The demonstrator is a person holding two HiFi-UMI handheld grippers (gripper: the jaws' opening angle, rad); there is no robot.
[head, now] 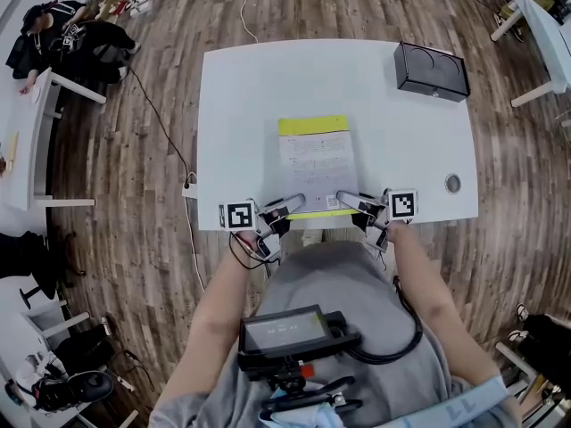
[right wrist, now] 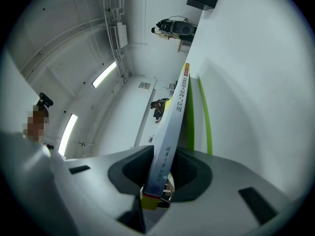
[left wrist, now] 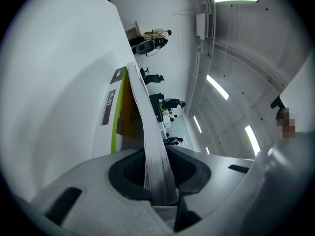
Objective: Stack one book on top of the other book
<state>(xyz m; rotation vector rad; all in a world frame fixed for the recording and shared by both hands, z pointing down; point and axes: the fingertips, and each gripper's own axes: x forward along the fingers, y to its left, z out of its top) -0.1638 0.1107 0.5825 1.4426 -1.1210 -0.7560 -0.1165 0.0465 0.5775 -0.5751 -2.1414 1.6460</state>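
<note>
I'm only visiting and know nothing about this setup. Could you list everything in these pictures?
Table: one, white, centre of the head view.
White book: one, lying over the other book, by the table's near edge.
Yellow-green book: one, under the white book, showing at its far end.
Box: one, black, table's far right corner.
Cable hole: one, grey, table's right side.
Floor: brown wood, all round.
Other person: one, dark clothes, at a desk far left.
Screen unit: one, black, at the wearer's chest.
Left gripper: one, grey, clamped on the white book's page edge.
Right gripper: one, grey, clamped on its spine.
</note>
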